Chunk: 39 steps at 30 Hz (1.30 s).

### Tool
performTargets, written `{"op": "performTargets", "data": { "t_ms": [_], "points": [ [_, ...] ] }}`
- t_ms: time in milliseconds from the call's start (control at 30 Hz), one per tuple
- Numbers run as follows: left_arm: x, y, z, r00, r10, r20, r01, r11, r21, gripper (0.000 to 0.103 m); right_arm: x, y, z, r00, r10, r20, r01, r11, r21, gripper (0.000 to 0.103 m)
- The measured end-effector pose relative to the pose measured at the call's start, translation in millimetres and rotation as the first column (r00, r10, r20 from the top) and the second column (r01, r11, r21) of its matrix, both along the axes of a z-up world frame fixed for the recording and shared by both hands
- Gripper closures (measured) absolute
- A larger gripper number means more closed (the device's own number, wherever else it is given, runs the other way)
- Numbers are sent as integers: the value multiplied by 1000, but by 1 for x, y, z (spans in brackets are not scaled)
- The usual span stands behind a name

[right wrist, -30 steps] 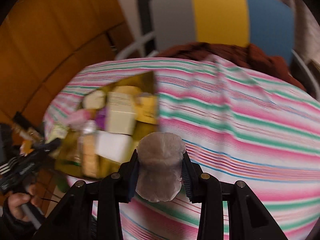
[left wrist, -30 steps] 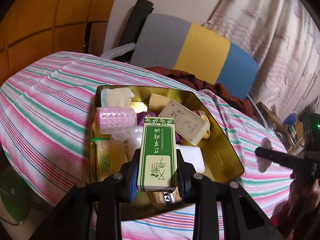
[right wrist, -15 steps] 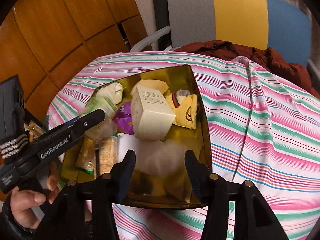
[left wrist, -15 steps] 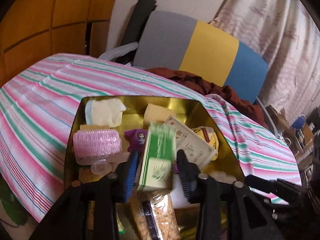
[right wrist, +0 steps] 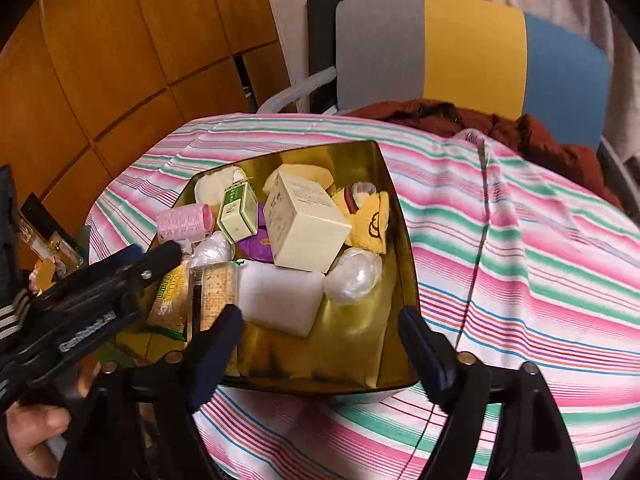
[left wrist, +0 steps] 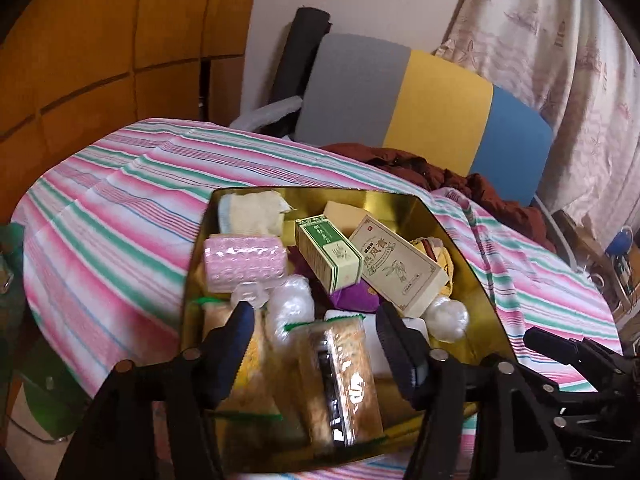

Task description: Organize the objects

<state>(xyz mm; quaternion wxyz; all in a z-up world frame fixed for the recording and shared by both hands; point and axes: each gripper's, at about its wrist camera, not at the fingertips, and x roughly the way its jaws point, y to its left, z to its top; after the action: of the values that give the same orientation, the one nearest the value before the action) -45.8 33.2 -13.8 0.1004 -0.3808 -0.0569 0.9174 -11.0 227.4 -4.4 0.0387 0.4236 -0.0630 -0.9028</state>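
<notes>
A gold tin [left wrist: 472, 256] [right wrist: 396, 264] sits on the striped tablecloth, filled with several small items. A green box [left wrist: 328, 258] [right wrist: 238, 212] lies tilted on the pile beside a cream box [left wrist: 400, 266] [right wrist: 308, 228]. A white wrapped ball [right wrist: 354, 276] [left wrist: 446, 316] rests by the tin's right wall. My left gripper [left wrist: 314, 344] stands open over the tin's near end, above a cracker packet [left wrist: 340, 376], holding nothing. My right gripper [right wrist: 320, 344] is open at the tin's near edge, nothing between its fingers. A hand [right wrist: 32, 428] holds the left gripper's handle.
Also in the tin are a pink roller [left wrist: 244, 264], a white block [right wrist: 276, 300] and a yellow cloth [right wrist: 372, 220]. A grey, yellow and blue chair [left wrist: 420, 120] with a dark red garment [right wrist: 480, 120] stands behind the table. Wooden panels line the left wall.
Both grippers opened: the left released the green box, which now lies in the tin; the right let go of the white wrapped ball, now resting by the tin's right wall.
</notes>
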Motion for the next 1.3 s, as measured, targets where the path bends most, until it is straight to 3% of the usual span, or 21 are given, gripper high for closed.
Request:
{"op": "performTargets", "data": {
  "t_ms": [167,233,400,500,733,867,1033,1300],
  "points": [
    [19,-6,7,1000,22,-9,-23,999,-29,37,14,-9,7,998,-21,-60,27,995,96,11],
    [24,-6,7,998,55,5,-54,996,-67,30,18,-9,9,996,-33,-83,43,992,121,9],
    [29,-4,8,989,148,16,-143,974,-173,30,24,-6,10,995,-53,-90,65,989,135,8],
    [35,-5,13,987,160,-6,-159,968,-193,30,26,-7,9,995,-58,-87,70,988,138,8],
    [51,-19,21,981,176,-82,-185,975,-122,30,27,-4,13,990,-95,-109,109,984,139,6],
    [48,-16,12,986,154,-59,-160,982,-101,30,31,-1,12,986,-98,-135,115,985,129,2],
    [48,-6,3,988,146,-56,-152,979,-133,39,31,1,6,986,-103,-131,122,982,146,2],
    [48,-6,8,990,129,-63,-135,986,-95,49,32,-3,7,987,-85,-138,106,983,148,2]
  ]
}}
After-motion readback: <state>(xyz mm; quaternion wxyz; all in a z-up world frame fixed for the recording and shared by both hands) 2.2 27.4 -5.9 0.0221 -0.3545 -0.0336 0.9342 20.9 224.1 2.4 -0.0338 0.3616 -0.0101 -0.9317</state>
